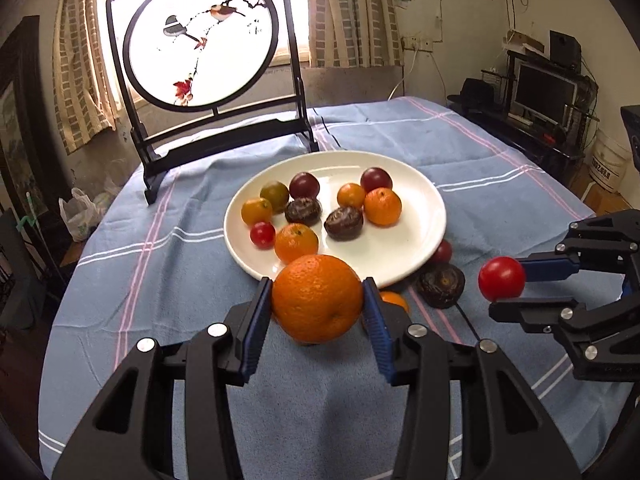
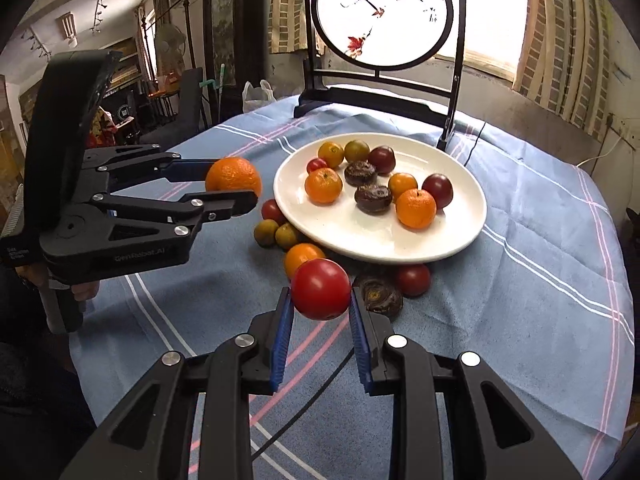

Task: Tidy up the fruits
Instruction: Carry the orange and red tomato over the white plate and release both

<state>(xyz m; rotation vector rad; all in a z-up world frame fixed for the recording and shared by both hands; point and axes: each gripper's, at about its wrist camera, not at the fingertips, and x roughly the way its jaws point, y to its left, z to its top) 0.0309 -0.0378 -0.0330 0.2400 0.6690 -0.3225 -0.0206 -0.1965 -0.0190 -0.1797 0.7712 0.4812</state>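
My left gripper (image 1: 318,298) is shut on a large orange (image 1: 317,298) and holds it above the cloth, just in front of the white plate (image 1: 420,216). It also shows in the right wrist view (image 2: 240,188) with the orange (image 2: 233,178). My right gripper (image 2: 320,296) is shut on a red tomato (image 2: 321,289), held above the cloth near the plate's front rim (image 2: 460,240). In the left wrist view the right gripper (image 1: 506,286) and tomato (image 1: 501,284) are at the right. The plate holds several small oranges, dark fruits and tomatoes.
Loose fruit lies on the blue cloth by the plate's front rim: a dark brown fruit (image 2: 378,294), a red one (image 2: 413,279), a small orange (image 2: 302,256), two greenish ones (image 2: 267,233). A framed round bird screen (image 1: 200,40) stands behind the plate. A black cable (image 2: 304,404) crosses the cloth.
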